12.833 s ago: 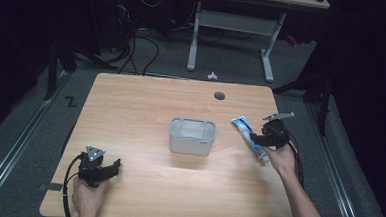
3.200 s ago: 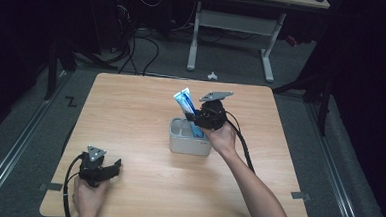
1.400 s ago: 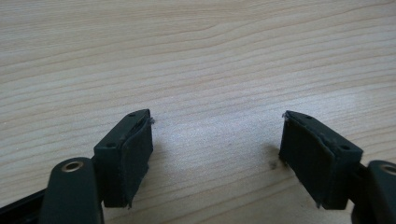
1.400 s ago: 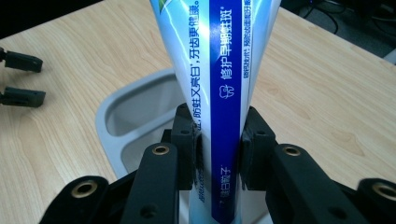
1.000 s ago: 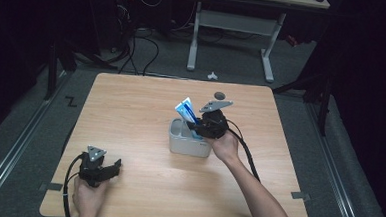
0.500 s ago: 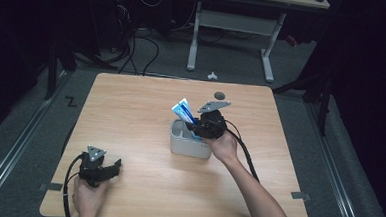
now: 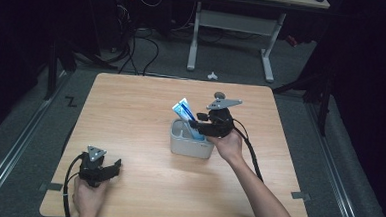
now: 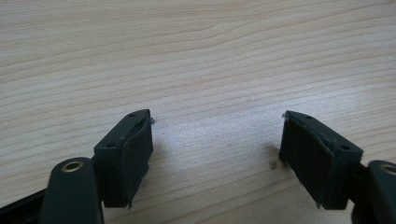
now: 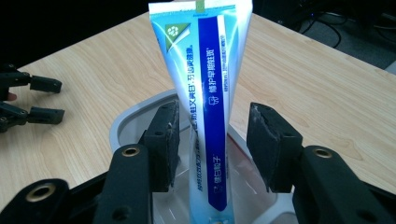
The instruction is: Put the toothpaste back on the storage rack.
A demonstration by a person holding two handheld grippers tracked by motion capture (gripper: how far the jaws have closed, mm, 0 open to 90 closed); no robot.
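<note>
Toothpaste tube (image 9: 205, 107) now released between opened right hand-held gripper (image 9: 212, 144) jaws

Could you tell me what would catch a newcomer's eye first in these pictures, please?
First, the blue-and-white toothpaste tube standing tilted in the grey cup near the middle of the wooden table. The right gripper sits at the cup with the tube between its jaws, which have just been opening and are off the tube. The left gripper rests open at the table's near left corner.
</note>
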